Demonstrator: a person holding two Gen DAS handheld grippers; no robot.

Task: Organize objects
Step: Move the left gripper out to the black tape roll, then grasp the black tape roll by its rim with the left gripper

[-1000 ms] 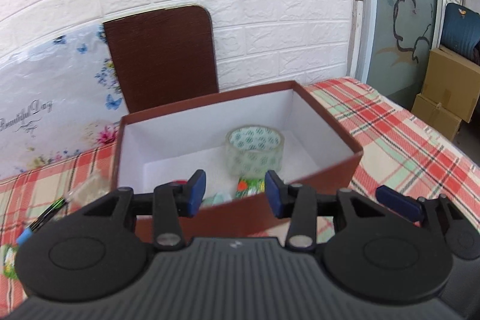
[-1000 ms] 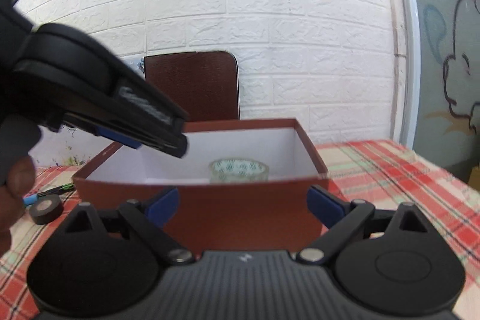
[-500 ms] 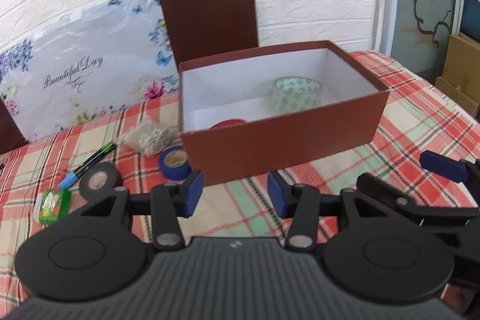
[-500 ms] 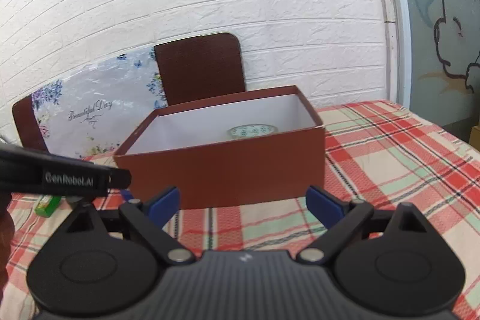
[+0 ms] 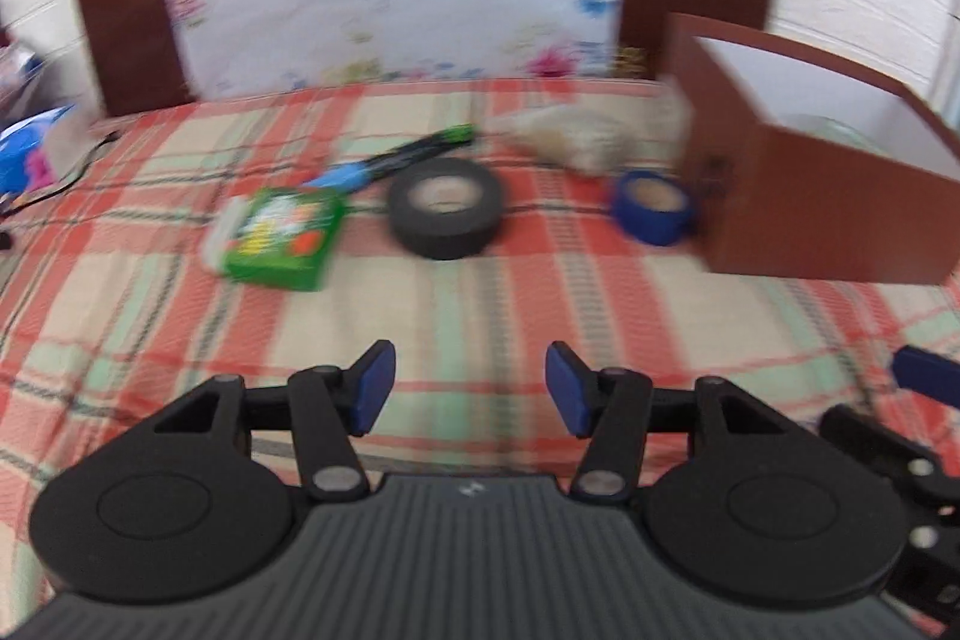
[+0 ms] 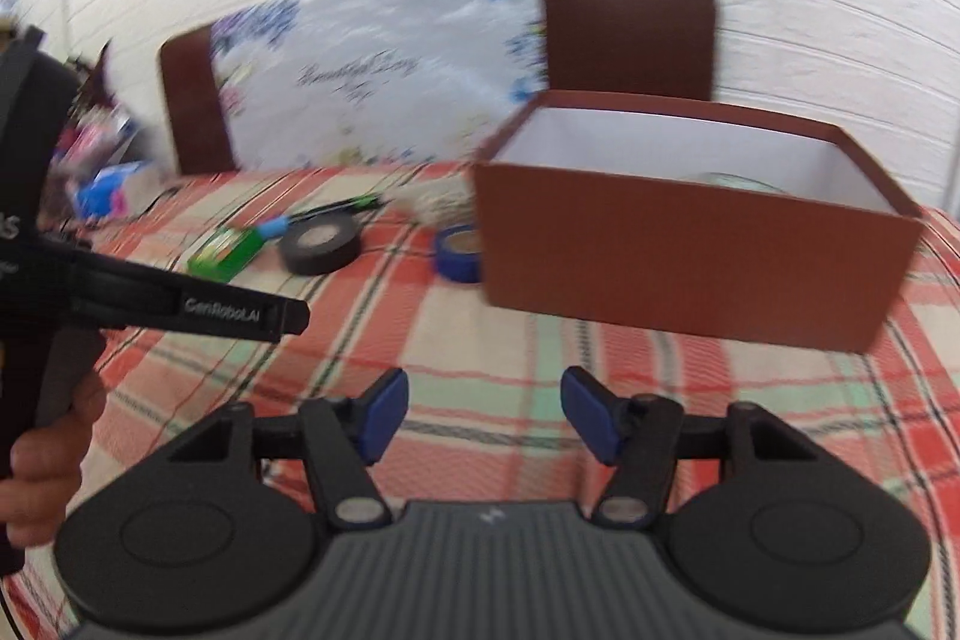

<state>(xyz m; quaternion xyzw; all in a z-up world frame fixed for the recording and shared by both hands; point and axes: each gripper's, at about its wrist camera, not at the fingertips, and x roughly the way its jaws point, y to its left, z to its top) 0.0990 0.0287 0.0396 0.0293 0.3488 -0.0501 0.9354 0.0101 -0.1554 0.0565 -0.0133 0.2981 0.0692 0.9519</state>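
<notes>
Both grippers are empty above the checked desk (image 5: 468, 292). The left gripper (image 5: 470, 388) has its jaws part-way apart and opening; the right gripper (image 6: 485, 415) has its jaws part-way apart and closing, nothing between either pair. The brown box (image 6: 690, 244) is the landmark: the blue tape roll (image 5: 653, 207) sits just beside its left wall, the black tape roll (image 5: 445, 207) further left, then the green packet (image 5: 282, 235), with a marker (image 5: 402, 157) behind. Grabbing the blue roll risks nudging the box, since they nearly touch.
</notes>
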